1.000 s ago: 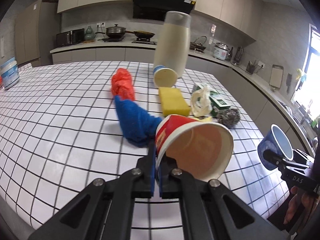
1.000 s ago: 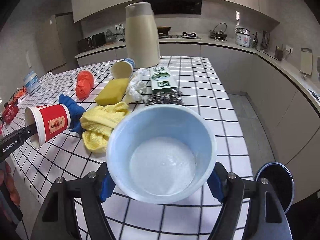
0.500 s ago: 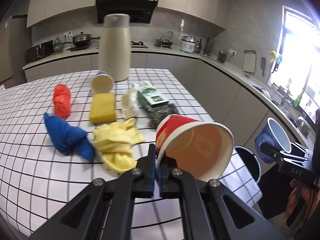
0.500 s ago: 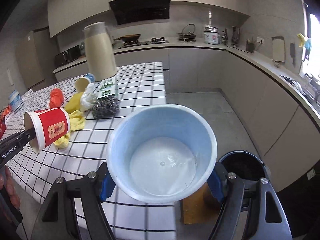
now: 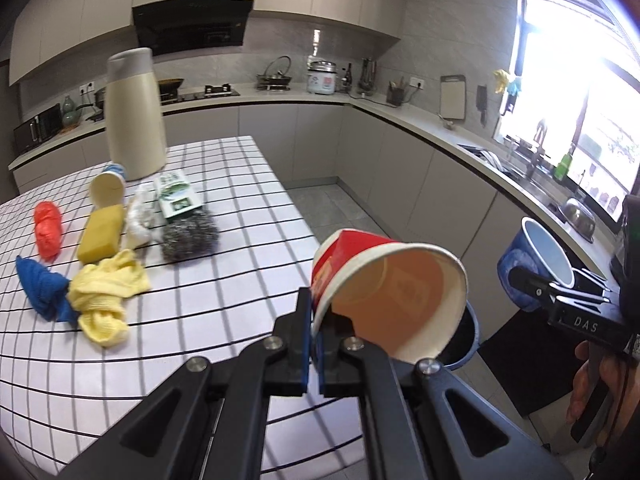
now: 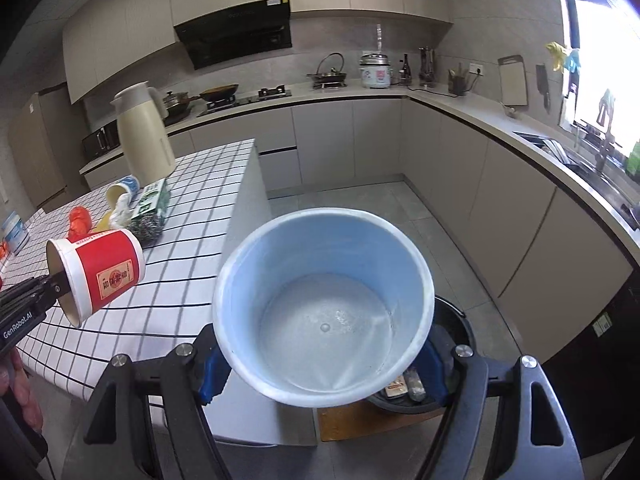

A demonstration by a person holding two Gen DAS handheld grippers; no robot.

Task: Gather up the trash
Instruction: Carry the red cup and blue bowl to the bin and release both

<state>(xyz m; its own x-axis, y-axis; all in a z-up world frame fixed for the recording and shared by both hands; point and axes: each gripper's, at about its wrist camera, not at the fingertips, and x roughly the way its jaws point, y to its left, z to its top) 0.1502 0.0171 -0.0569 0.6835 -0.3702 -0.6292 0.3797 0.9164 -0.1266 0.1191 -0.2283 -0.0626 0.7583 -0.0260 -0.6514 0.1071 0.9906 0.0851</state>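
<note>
My left gripper (image 5: 314, 340) is shut on the rim of a red paper cup (image 5: 384, 292), held on its side past the counter's right edge; it also shows in the right wrist view (image 6: 96, 272). My right gripper (image 6: 320, 364) is shut around a blue paper cup (image 6: 324, 312), also seen in the left wrist view (image 5: 536, 264). It hangs over a dark trash bin (image 6: 452, 320) on the floor, which holds some scraps. The bin's rim (image 5: 468, 344) peeks out under the red cup.
On the checked counter (image 5: 224, 280) lie a yellow cloth (image 5: 106, 300), blue cloth (image 5: 40, 288), red bag (image 5: 48, 228), yellow sponge (image 5: 102, 232), steel scourer (image 5: 188, 236), green box (image 5: 176, 196), crumpled white wrapper (image 5: 138, 224), a tipped cup (image 5: 106, 188) and a cream jug (image 5: 134, 116).
Both grippers have swung right with their cups, off the counter and toward the floor bin. The bin now lies right under the blue cup.
</note>
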